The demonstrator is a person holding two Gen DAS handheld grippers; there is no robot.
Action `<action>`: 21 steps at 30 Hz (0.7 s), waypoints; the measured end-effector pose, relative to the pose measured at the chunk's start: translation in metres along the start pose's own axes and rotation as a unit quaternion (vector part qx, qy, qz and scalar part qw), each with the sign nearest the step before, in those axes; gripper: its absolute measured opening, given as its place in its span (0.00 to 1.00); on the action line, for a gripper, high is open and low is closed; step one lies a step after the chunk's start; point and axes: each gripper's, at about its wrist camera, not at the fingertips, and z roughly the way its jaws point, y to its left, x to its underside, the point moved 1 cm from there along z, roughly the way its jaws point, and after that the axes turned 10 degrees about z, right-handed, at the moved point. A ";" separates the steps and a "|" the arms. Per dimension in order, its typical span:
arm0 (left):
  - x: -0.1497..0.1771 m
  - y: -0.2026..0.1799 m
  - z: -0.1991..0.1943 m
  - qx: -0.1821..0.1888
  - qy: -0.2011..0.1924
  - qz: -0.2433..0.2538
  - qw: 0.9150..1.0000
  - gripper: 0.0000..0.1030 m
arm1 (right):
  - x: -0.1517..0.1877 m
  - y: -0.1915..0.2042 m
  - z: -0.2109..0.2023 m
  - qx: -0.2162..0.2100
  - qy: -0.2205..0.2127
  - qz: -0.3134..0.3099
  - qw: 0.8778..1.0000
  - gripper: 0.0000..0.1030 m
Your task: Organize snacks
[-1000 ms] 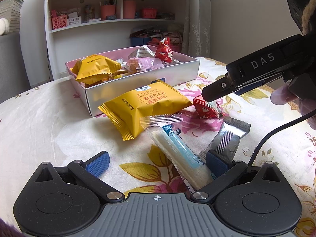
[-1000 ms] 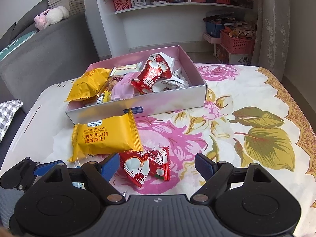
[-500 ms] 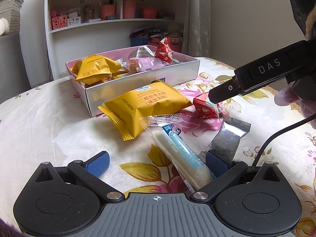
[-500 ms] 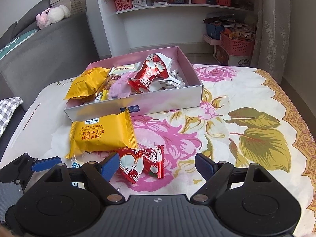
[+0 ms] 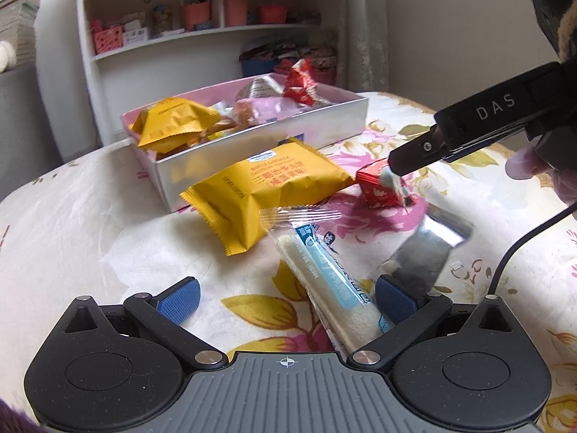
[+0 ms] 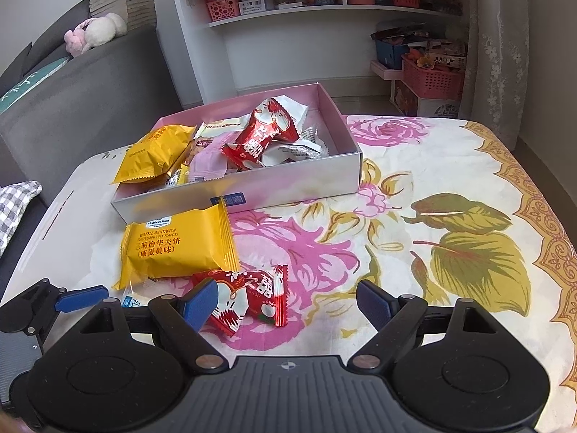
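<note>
A pink box (image 6: pixel 306 180) holds several snacks, among them a yellow packet (image 6: pixel 155 153) and a red one (image 6: pixel 259 137). In front of it on the flowered cloth lie a yellow waffle packet (image 6: pixel 176 247) and a red snack packet (image 6: pixel 252 297). My right gripper (image 6: pixel 286 305) is open, low over the red packet, which lies by its left finger (image 6: pixel 198 305). My left gripper (image 5: pixel 286 299) is open over a white and blue stick packet (image 5: pixel 324 281), with a silver packet (image 5: pixel 429 249) by its right finger. The right gripper's finger (image 5: pixel 450 137) shows above the red packet (image 5: pixel 378 187).
A white shelf unit (image 6: pixel 324 18) with baskets stands behind the table. A grey sofa (image 6: pixel 72 90) is at the left. Pink crates (image 6: pixel 432 79) sit on the floor at the right. The cloth's right half (image 6: pixel 450 234) bears only its leaf print.
My right gripper has drawn back and lifted a little from the red packet, which now lies further ahead between the fingers. The left gripper has stayed put.
</note>
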 end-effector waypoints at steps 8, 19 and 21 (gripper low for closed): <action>-0.013 0.013 -0.013 0.013 -0.029 -0.035 0.999 0.99 | -0.009 -0.012 0.010 -0.021 0.007 0.009 1.000 0.71; -0.038 0.050 0.002 0.043 -0.057 -0.155 0.985 0.88 | -0.010 -0.015 0.021 -0.095 0.056 0.039 0.993 0.56; -0.037 0.057 0.008 0.053 -0.055 -0.182 0.980 0.86 | -0.009 -0.014 0.022 -0.100 0.060 0.033 0.993 0.55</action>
